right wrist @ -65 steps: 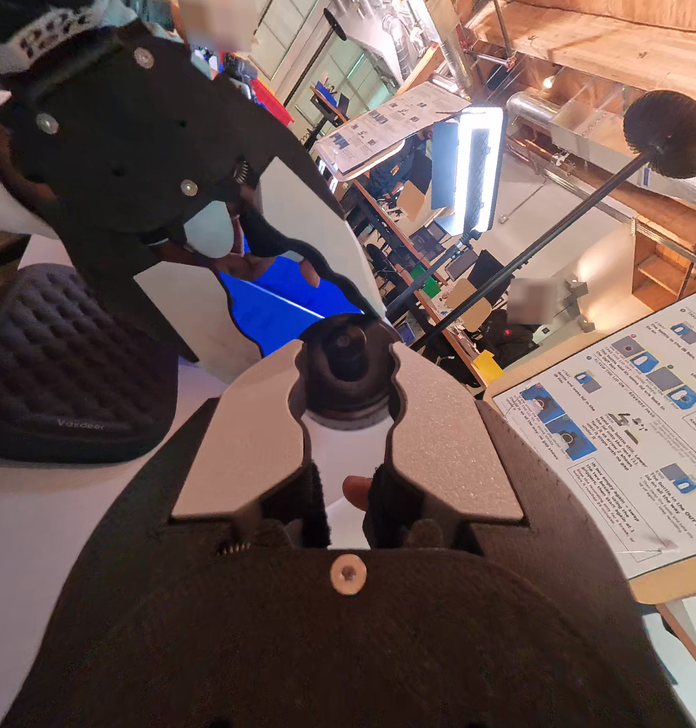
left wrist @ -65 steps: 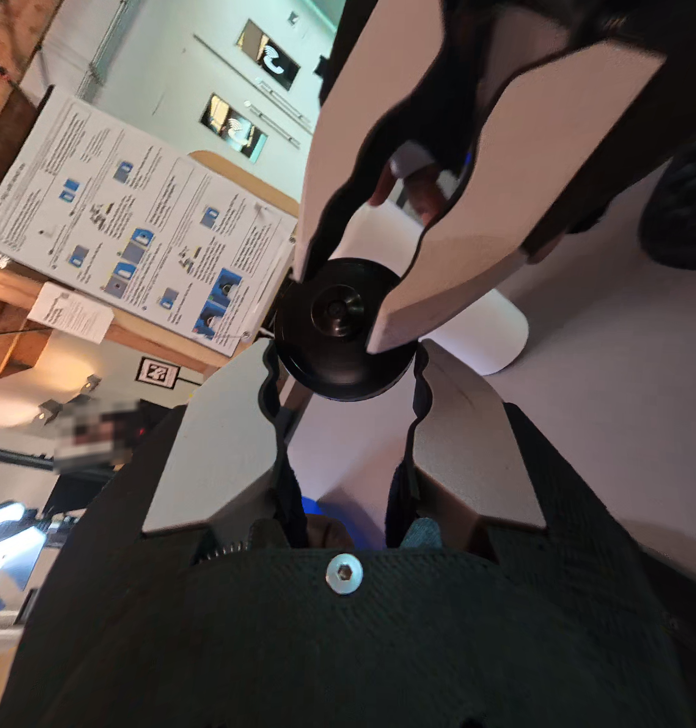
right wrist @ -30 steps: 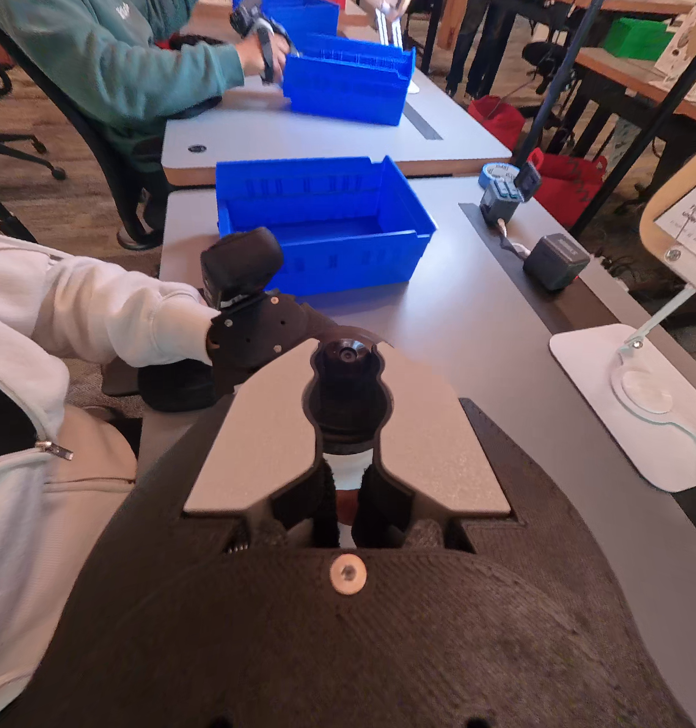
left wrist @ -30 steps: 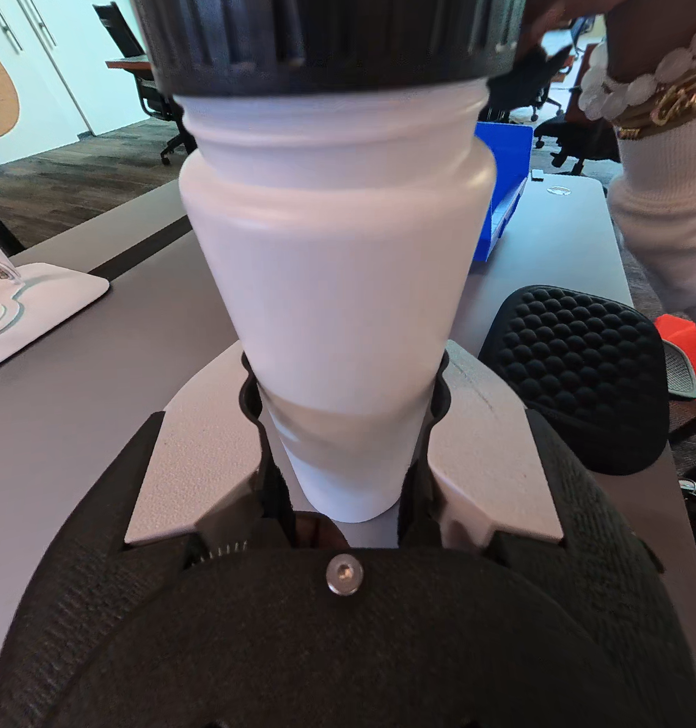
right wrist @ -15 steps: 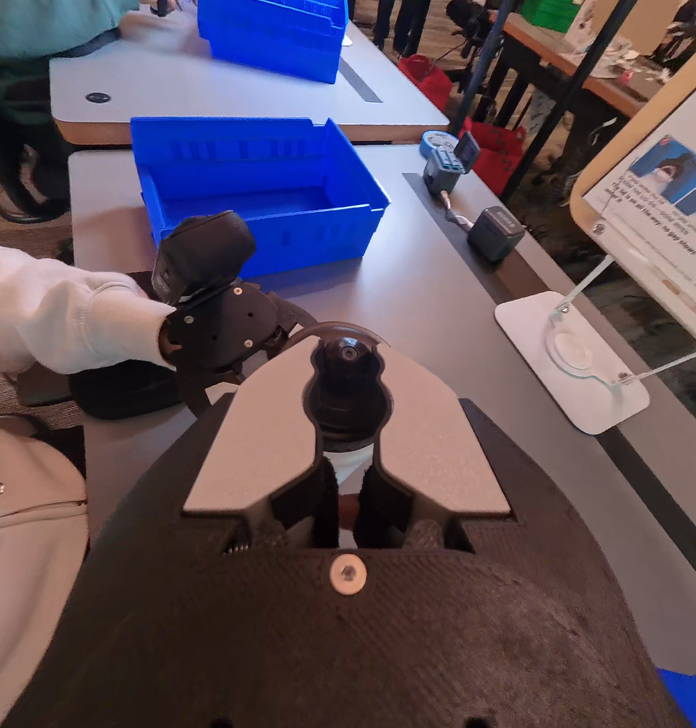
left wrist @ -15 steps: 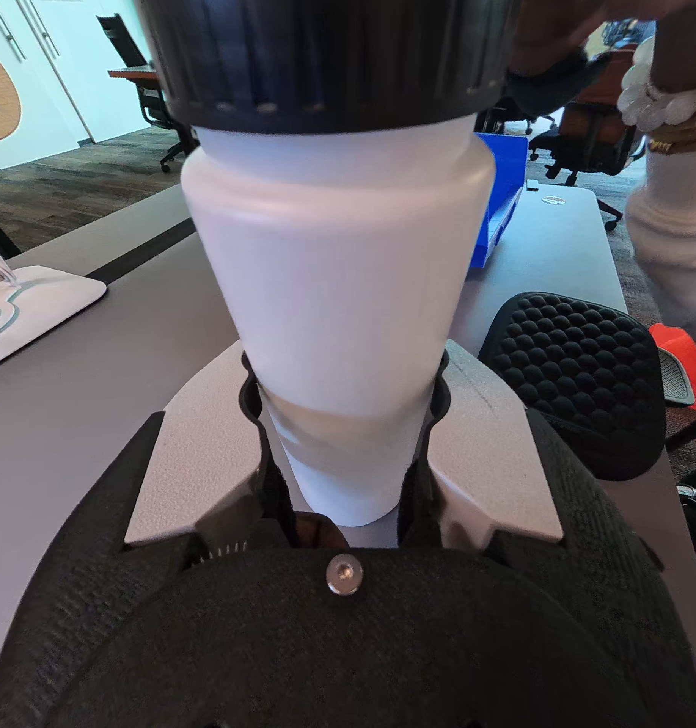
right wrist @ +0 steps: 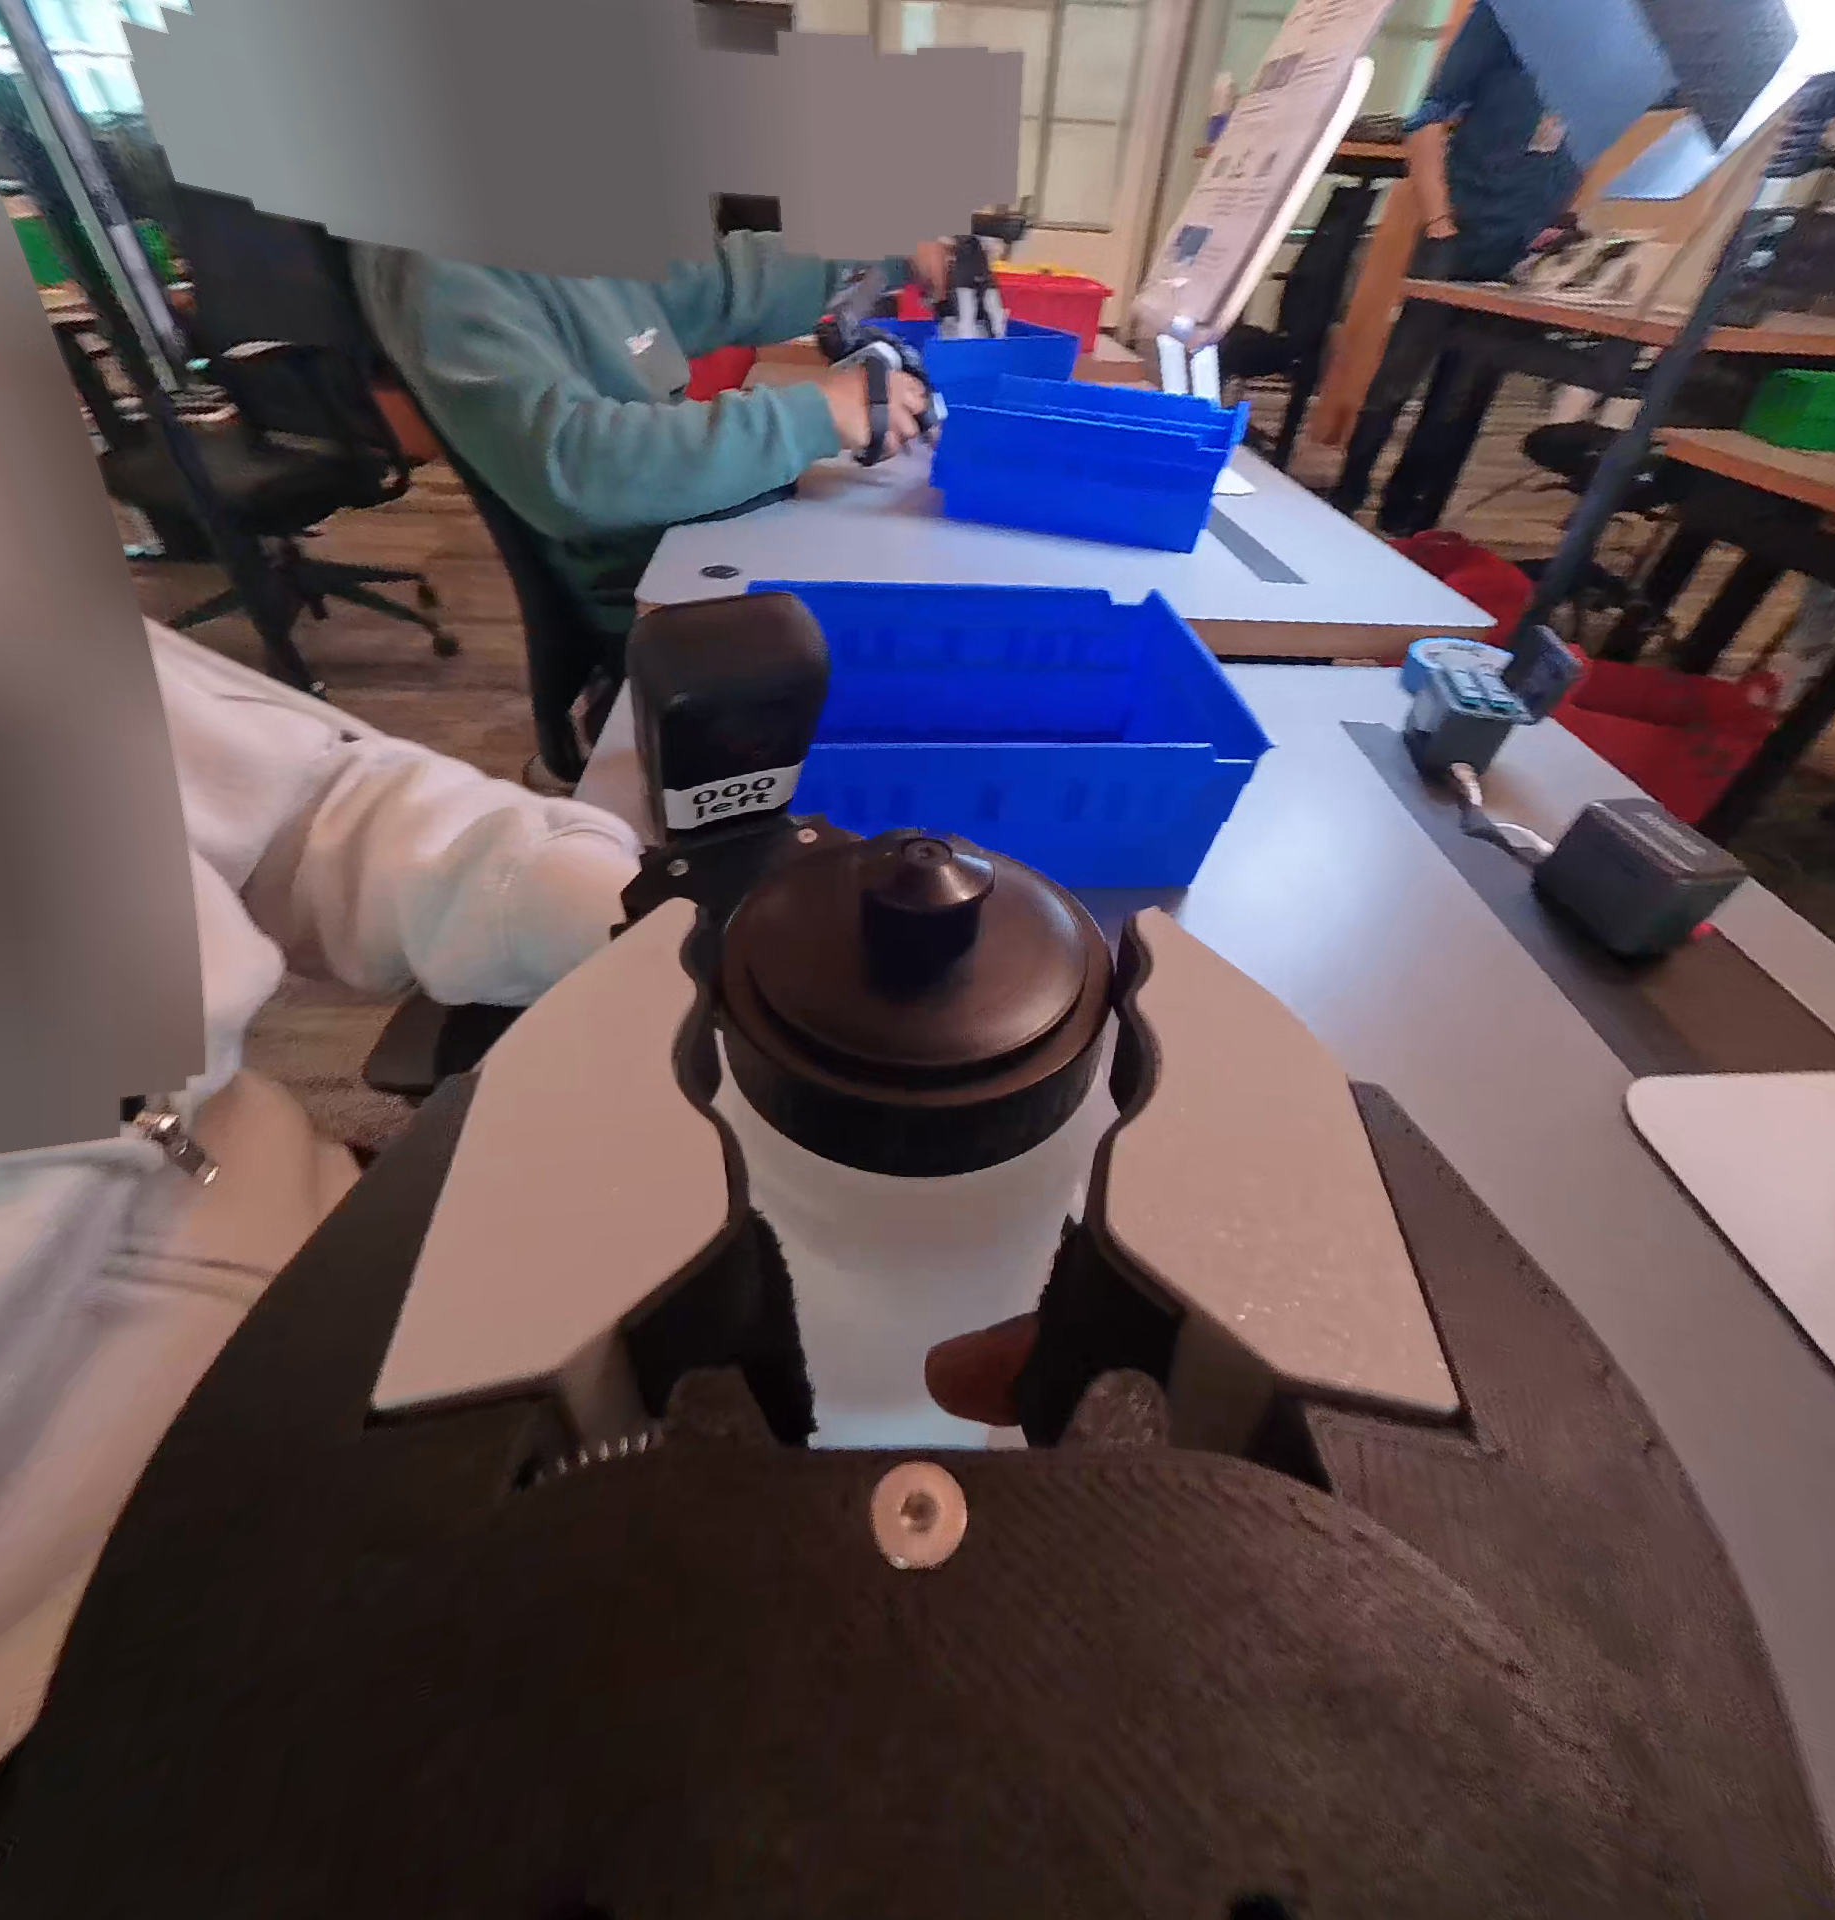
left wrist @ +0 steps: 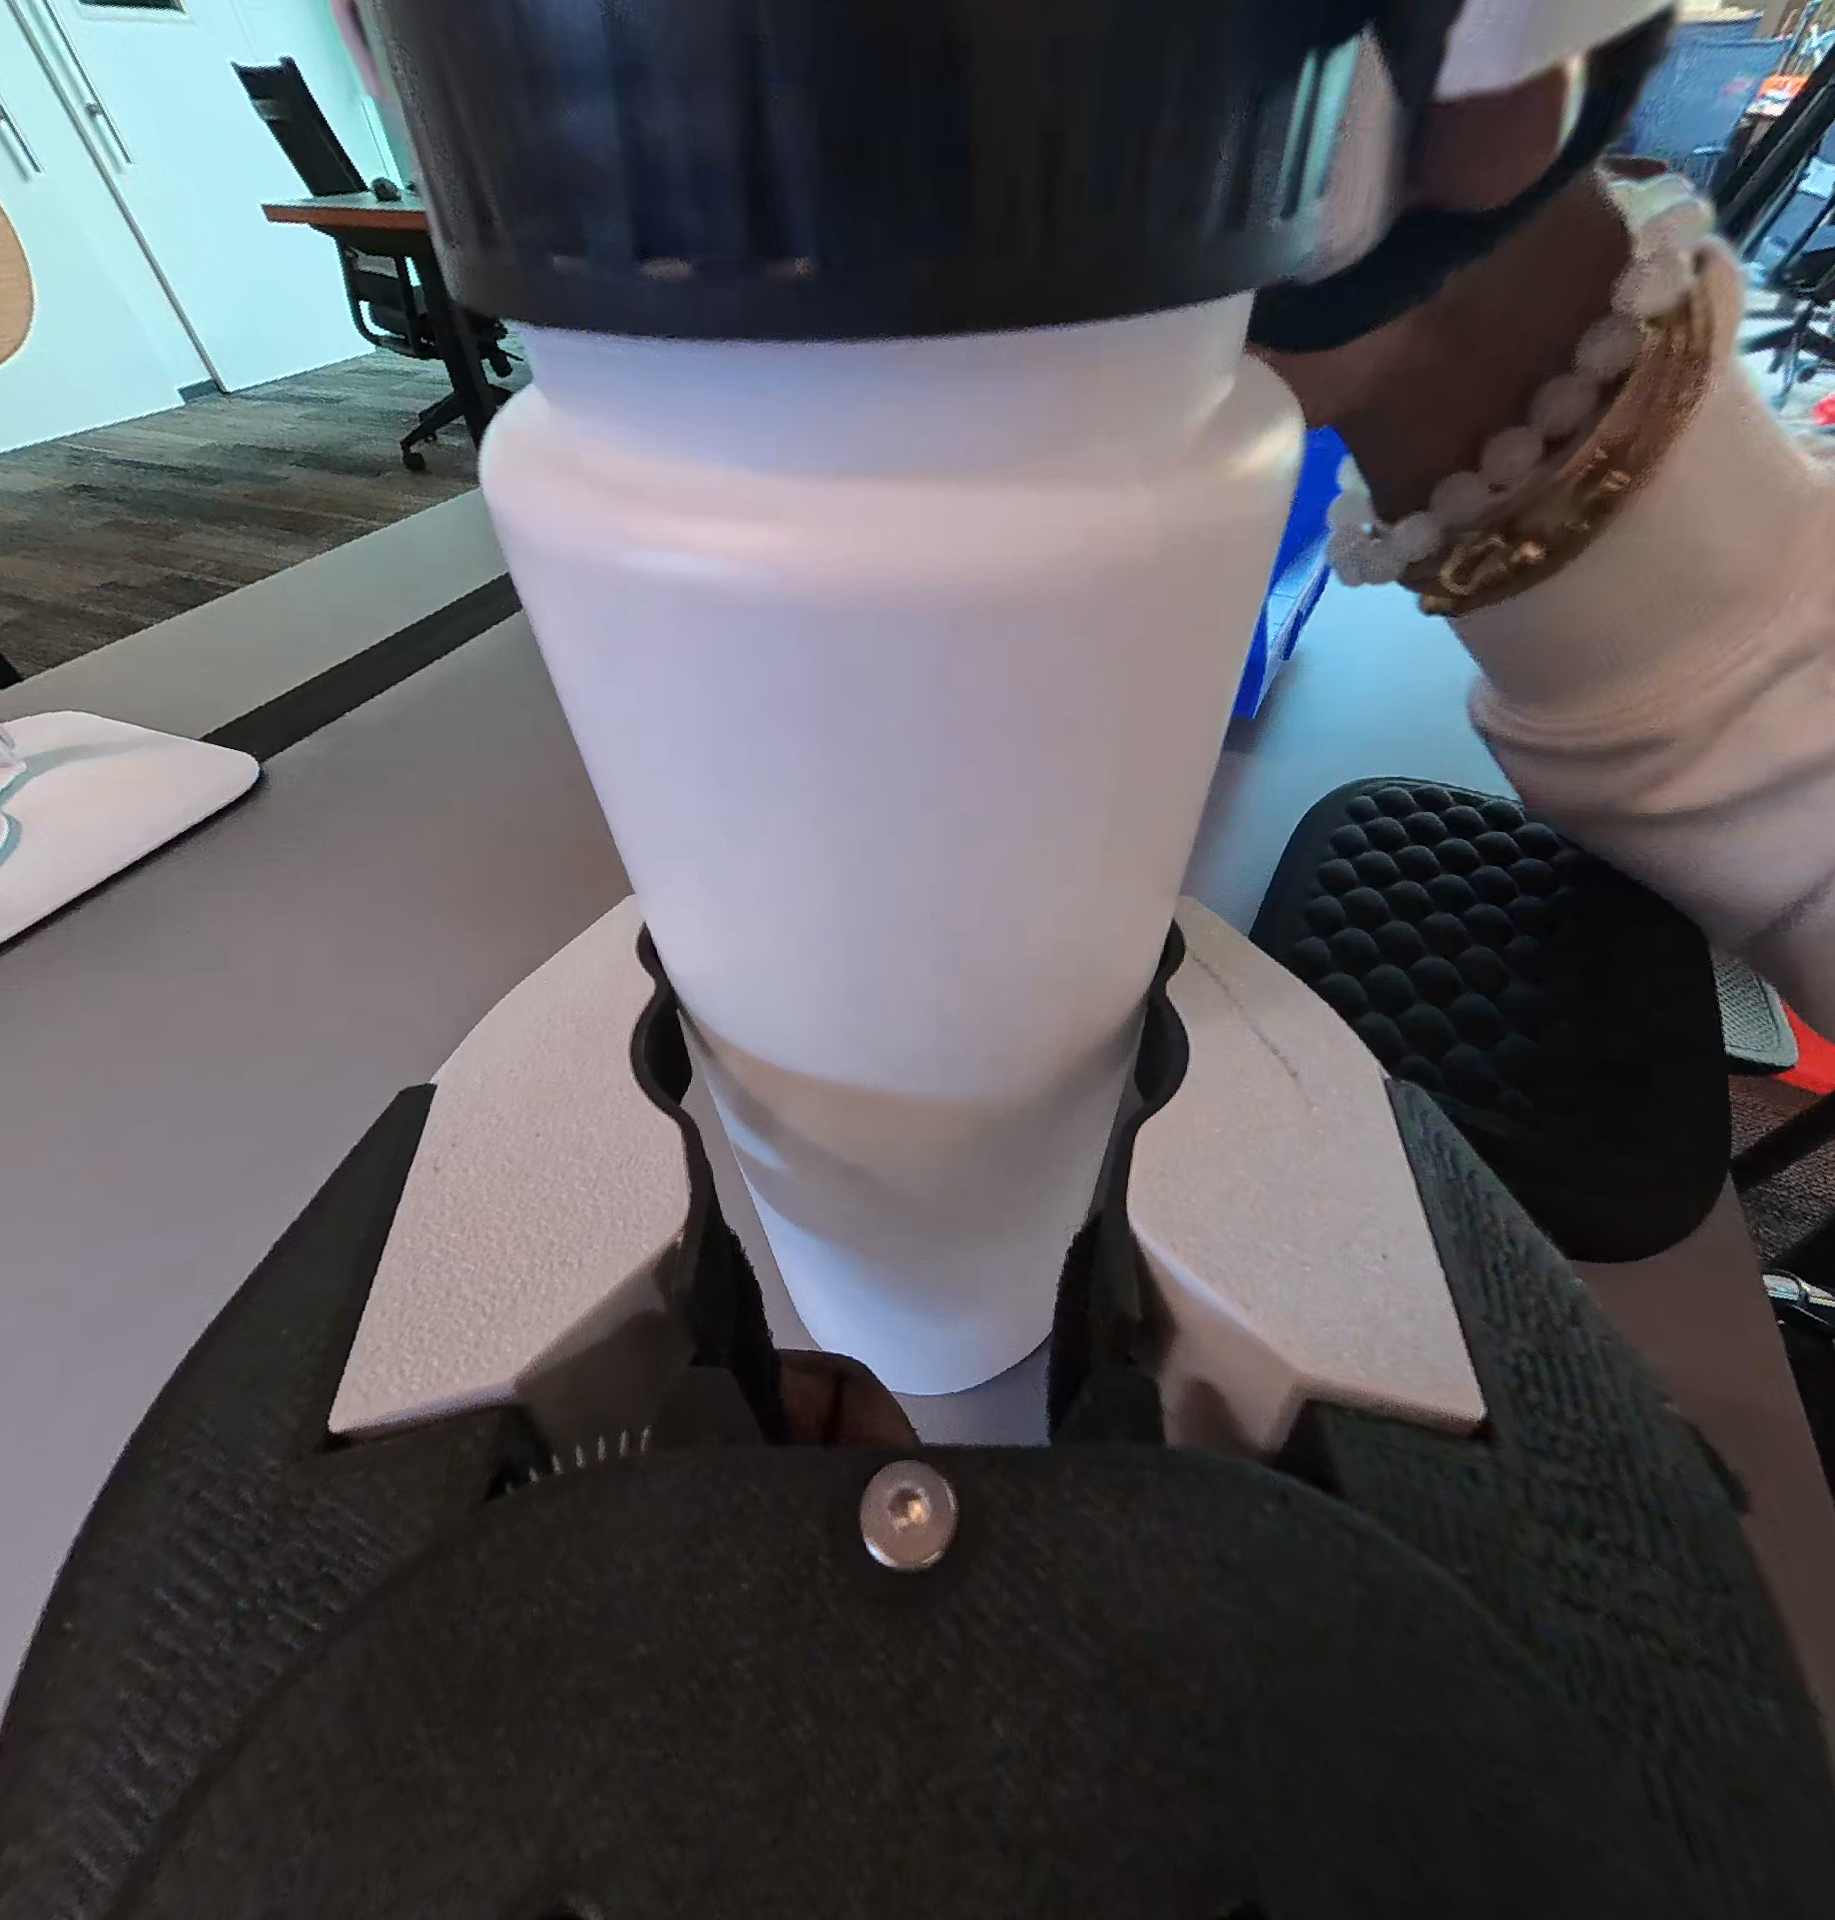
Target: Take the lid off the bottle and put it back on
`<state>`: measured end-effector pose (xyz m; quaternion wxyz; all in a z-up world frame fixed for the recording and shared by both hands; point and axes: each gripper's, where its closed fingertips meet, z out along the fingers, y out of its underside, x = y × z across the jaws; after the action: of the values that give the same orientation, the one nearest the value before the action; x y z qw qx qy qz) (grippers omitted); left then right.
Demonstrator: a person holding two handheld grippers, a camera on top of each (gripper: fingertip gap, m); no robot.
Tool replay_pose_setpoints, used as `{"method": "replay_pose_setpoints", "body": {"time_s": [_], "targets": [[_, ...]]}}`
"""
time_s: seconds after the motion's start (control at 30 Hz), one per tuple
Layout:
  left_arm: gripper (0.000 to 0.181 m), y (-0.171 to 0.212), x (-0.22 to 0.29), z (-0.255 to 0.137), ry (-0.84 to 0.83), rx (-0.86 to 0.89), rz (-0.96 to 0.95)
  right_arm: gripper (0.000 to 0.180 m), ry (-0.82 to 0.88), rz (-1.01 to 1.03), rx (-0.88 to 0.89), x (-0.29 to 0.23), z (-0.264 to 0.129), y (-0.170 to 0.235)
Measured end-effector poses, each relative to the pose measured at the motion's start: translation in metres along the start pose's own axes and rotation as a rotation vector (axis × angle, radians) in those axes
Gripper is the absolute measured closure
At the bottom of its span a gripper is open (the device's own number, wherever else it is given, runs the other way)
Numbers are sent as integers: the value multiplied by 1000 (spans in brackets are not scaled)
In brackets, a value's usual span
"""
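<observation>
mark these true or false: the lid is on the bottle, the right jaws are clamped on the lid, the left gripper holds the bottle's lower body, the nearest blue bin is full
1. The black lid sits on the white bottle. True.
2. The right gripper is clamped on the lid. False: its jaws stand apart on either side of it.
3. The left gripper holds the bottle's lower body. True.
4. The nearest blue bin is full. False: it looks empty.
</observation>
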<state>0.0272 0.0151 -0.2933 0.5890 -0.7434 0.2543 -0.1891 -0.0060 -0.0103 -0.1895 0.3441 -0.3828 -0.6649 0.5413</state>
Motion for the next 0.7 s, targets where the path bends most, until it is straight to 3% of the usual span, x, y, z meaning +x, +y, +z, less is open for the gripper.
{"method": "replay_pose_setpoints", "body": {"time_s": [0.33, 0.4, 0.5, 0.57, 0.7], "targets": [[95, 0, -5, 2, -69, -16, -23, 112, 648, 59, -21, 3, -17, 6], [95, 0, -9, -1, -67, -6, -46, 114, 642, 65, 13, -9, -19, 3], [95, 0, -9, 0, -63, -10, -33, 150, 460, 124, 45, -42, -14, 2], [95, 0, -6, 3, -65, -19, 2, 136, 372, 147, 44, -55, -13, 3], [95, 0, -7, 1, -54, -11, -19, 123, 492, 28, 154, -22, -41, -19]]}}
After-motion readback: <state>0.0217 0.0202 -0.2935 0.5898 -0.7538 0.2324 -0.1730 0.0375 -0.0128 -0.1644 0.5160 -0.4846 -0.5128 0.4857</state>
